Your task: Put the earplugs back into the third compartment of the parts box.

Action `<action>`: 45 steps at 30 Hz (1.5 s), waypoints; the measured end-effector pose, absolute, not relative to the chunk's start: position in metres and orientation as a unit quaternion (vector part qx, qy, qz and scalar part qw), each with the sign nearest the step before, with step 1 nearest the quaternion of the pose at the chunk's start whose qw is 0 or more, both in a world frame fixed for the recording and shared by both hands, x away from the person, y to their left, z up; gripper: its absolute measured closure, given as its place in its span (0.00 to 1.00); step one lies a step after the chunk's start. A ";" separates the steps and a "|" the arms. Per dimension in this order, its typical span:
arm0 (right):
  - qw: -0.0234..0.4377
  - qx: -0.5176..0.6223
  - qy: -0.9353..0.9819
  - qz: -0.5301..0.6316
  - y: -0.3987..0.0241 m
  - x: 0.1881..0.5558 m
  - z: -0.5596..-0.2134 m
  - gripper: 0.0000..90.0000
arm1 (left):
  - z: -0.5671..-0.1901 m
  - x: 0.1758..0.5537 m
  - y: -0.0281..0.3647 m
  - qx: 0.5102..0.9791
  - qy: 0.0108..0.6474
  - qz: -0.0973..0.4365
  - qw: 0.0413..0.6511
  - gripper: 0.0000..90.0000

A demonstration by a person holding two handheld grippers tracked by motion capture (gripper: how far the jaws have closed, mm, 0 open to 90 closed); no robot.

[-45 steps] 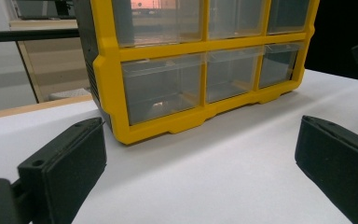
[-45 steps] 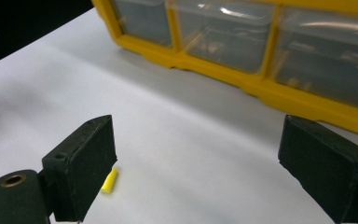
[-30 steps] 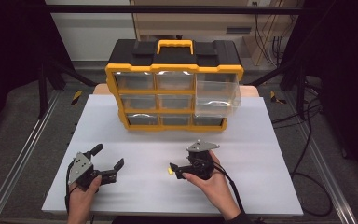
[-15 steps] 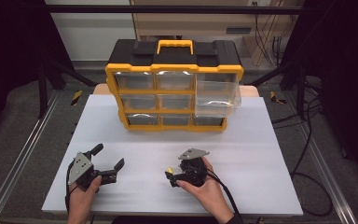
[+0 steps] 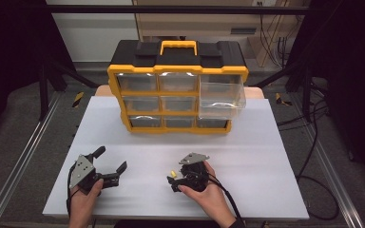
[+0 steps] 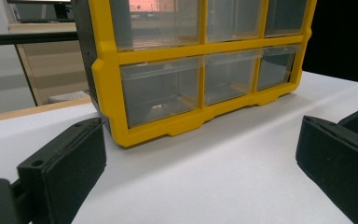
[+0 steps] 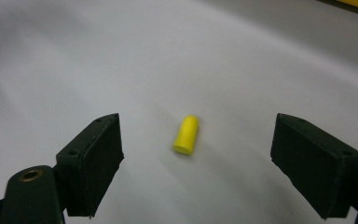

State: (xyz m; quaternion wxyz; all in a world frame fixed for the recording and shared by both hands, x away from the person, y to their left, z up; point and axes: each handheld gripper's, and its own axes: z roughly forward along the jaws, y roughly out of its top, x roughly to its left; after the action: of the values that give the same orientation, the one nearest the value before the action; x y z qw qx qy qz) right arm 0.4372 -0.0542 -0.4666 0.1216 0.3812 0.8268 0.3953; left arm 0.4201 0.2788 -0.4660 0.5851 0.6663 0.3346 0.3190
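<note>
The right gripper (image 5: pixel 173 180) is down at the white table (image 5: pixel 266 161), well in front of the yellow-and-black drawer cabinet (image 5: pixel 178 85), and its jaws stand spread wide with nothing pressed between them; they have just been closing a little. A small yellow cylinder (image 7: pixel 186 134) (it looks like a peg or a plug, I cannot tell which) lies on its side on the table, on the near side of the cabinet and well apart from it. In the right gripper view it sits between the two black pads (image 7: pixel 93 158), touching neither. From above, the same cylinder (image 5: pixel 172 174) shows as a yellow speck just at the gripper's tips.

The left gripper (image 5: pixel 108 167) rests on the table too, in front of the cabinet's left end and well short of it, released and holding nothing. One clear drawer (image 5: pixel 221 97) at the cabinet's upper right stands pulled out toward the person.
</note>
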 end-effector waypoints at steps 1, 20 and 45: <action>0.119 0.383 0.826 0.395 -0.054 0.437 -0.467 0.18 | -0.466 0.420 0.279 0.666 0.334 0.319 0.585 0.01; 0.126 0.380 0.831 0.386 -0.049 0.438 -0.473 0.30 | -0.466 0.421 0.279 0.668 0.332 0.319 0.585 0.01; 0.125 0.362 0.845 0.373 -0.041 0.446 -0.479 0.86 | -0.468 0.423 0.276 0.674 0.331 0.313 0.581 0.01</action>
State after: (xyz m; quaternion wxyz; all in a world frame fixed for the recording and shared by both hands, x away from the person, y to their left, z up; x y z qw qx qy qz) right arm 0.4456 -0.0409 -0.4787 0.1254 0.3616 0.8454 0.3725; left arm 0.4227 0.2761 -0.4678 0.5810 0.6742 0.3311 0.3134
